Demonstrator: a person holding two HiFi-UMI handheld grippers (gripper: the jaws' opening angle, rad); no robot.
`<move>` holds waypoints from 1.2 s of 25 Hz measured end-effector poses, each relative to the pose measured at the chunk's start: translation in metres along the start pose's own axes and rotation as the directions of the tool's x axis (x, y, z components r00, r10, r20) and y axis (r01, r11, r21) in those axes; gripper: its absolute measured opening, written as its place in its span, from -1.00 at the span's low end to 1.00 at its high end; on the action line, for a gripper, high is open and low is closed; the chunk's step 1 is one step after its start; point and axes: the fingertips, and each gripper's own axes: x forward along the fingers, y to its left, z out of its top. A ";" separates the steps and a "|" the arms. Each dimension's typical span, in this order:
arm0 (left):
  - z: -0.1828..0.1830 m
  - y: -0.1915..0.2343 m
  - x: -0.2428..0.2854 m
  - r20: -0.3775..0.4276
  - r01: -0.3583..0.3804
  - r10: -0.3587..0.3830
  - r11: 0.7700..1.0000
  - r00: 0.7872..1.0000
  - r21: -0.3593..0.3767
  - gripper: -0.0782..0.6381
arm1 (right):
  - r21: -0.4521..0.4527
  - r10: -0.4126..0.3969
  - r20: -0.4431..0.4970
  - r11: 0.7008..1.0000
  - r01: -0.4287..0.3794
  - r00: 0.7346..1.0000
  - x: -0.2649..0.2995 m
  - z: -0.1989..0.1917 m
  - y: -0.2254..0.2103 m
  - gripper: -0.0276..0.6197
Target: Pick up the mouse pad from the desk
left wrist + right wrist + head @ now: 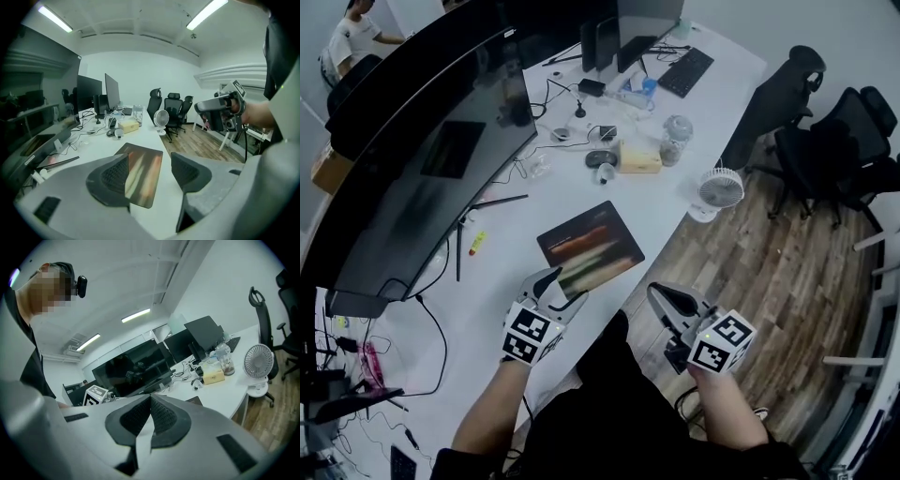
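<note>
Left gripper (149,174): jaws apart, nothing clamped. Mouse pad (591,246) lies flat on the desk (572,183) directly ahead of it, its near end showing in the gap between the jaws (contact cannot be told). Right gripper (150,416): jaws closed together, empty, held past the desk edge to the right of the left gripper, apart from the pad.

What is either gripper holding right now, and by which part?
Nothing is held. The left gripper has its jaws apart at the near end of the mouse pad, not closed on it. The right gripper has its jaws together, empty.
</note>
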 end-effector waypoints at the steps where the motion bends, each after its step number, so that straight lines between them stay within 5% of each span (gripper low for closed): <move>1: -0.004 0.002 0.007 -0.014 0.002 -0.002 1.000 1.000 0.005 -0.03 | 0.007 -0.001 -0.010 1.000 0.001 1.000 0.003 -0.003 -0.005 -0.90; 21: -0.079 0.028 0.110 -0.235 0.091 -0.080 0.995 0.969 0.036 0.24 | 0.086 -0.053 -0.103 0.994 0.062 0.993 0.016 -0.040 -0.063 -0.90; 30: -0.098 0.027 0.137 -0.314 0.143 -0.093 0.979 0.945 0.142 0.46 | 0.097 -0.058 -0.117 0.993 0.070 0.991 0.013 -0.044 -0.073 -0.90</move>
